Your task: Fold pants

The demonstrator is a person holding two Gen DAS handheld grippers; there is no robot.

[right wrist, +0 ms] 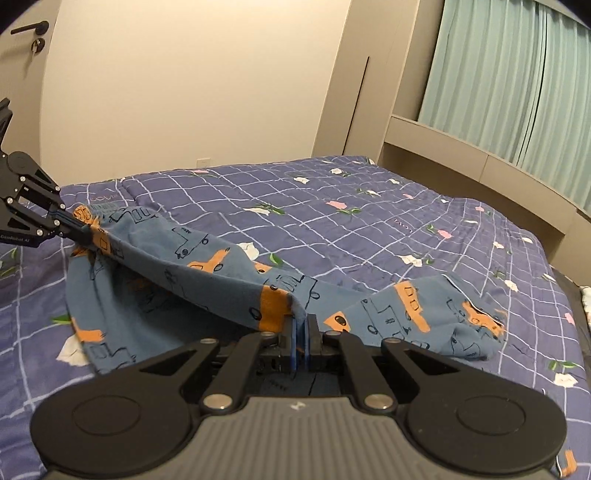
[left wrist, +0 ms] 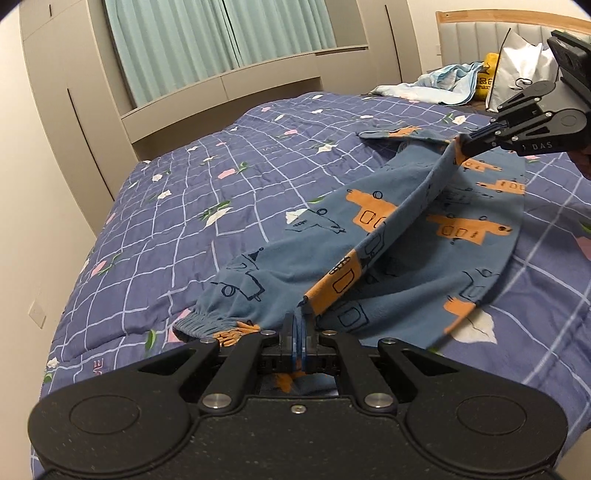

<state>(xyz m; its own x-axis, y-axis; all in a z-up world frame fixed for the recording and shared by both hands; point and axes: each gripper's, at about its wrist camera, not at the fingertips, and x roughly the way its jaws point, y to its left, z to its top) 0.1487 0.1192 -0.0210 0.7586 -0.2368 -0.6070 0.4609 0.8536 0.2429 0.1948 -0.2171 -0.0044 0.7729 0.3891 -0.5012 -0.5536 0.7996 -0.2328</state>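
Note:
Blue pants [left wrist: 454, 225] printed with orange cars lie spread on the bed. In the left wrist view my left gripper [left wrist: 301, 319] is shut on an edge of the pants near the elastic cuff [left wrist: 201, 322]. A taut strip of fabric runs from it up to my right gripper [left wrist: 461, 144], which is shut on the other end. The right wrist view shows the same from the other side. There the right gripper [right wrist: 301, 325] pinches the pants [right wrist: 207, 273], and the left gripper [right wrist: 79, 233] holds the far end at the left. The lifted edge hangs above the rest of the garment.
A purple checked quilt [left wrist: 229, 177] covers the bed. A light blue cloth [left wrist: 443, 79], a yellow item [left wrist: 489, 74] and a white bag [left wrist: 524, 70] sit by the headboard [left wrist: 480, 29]. Beige cabinets [left wrist: 74, 92] and green curtains [left wrist: 221, 37] stand behind. A door handle [right wrist: 29, 27] shows at far left.

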